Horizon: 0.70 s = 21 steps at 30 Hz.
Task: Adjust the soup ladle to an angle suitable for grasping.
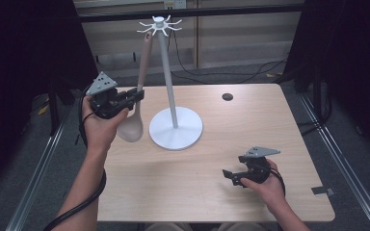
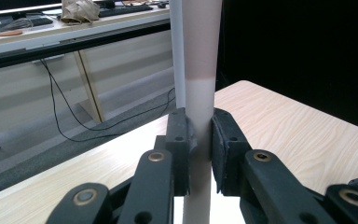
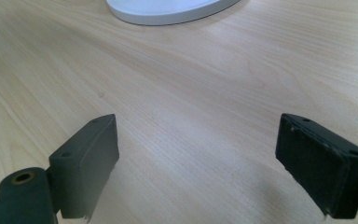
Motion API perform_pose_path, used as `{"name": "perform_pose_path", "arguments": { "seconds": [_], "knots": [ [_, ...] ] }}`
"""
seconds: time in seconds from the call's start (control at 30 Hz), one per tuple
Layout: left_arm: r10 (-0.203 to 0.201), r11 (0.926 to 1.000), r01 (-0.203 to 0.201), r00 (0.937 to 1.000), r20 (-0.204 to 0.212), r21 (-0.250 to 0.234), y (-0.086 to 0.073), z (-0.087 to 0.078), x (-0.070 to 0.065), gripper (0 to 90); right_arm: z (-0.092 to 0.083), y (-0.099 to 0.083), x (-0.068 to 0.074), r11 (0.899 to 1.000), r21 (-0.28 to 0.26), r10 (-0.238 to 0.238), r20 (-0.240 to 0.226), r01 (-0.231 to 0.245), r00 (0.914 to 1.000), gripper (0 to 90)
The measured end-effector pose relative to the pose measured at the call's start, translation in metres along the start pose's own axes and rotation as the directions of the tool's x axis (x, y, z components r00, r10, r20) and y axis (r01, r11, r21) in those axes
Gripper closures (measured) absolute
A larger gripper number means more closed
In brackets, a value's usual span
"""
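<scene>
A white stand [image 1: 168, 72] with hooked prongs at its top rises from a round base [image 1: 176, 127] at the table's middle. A beige long-handled spoon [image 1: 144, 62] hangs upright just left of the pole, bowl down near the base. Its top end is by a prong; I cannot tell whether it hangs on it. My left gripper [image 1: 138, 95] is shut on the spoon's handle. In the left gripper view the pads [image 2: 223, 140] press both sides of the handle [image 2: 200, 93], with the pole [image 2: 177, 51] behind. My right gripper [image 1: 229, 175] is open near the front right, nothing between its jaws [image 3: 198, 154].
A small black round cap [image 1: 227, 96] sits in the tabletop [image 1: 250, 139] at the back right. The stand's base edge [image 3: 168, 11] lies ahead of the right gripper. Cables run over the floor behind the table. Metal rails flank both table sides.
</scene>
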<state>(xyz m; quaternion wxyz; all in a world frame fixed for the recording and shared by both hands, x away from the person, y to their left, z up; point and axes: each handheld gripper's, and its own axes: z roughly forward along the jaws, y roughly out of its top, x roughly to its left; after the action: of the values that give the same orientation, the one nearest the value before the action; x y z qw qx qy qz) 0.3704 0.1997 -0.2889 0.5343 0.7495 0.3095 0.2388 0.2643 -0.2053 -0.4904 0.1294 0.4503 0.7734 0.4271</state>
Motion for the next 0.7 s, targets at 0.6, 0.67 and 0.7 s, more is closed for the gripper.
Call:
{"name": "perform_pose_path", "arguments": {
  "seconds": [0.6,0.67,0.7],
  "knots": [
    [-0.017,0.9998,0.017,0.9998,-0.008,0.005,-0.001,0.011,-0.002,78.9,0.000,0.000,0.000,1.000,0.004,-0.004,-0.004,0.005,1.0000,13.0],
    [-0.022,0.9997,0.022,0.9997,-0.009,0.005,-0.002,0.013,-0.002,78.8,0.000,0.000,0.000,1.000,0.005,-0.005,-0.004,0.005,1.0000,13.0],
    [-0.026,0.9997,0.026,0.9996,-0.009,0.003,-0.002,0.014,-0.003,78.9,0.000,0.000,0.000,1.000,0.004,-0.006,-0.004,0.006,1.0000,13.0]
  ]
}}
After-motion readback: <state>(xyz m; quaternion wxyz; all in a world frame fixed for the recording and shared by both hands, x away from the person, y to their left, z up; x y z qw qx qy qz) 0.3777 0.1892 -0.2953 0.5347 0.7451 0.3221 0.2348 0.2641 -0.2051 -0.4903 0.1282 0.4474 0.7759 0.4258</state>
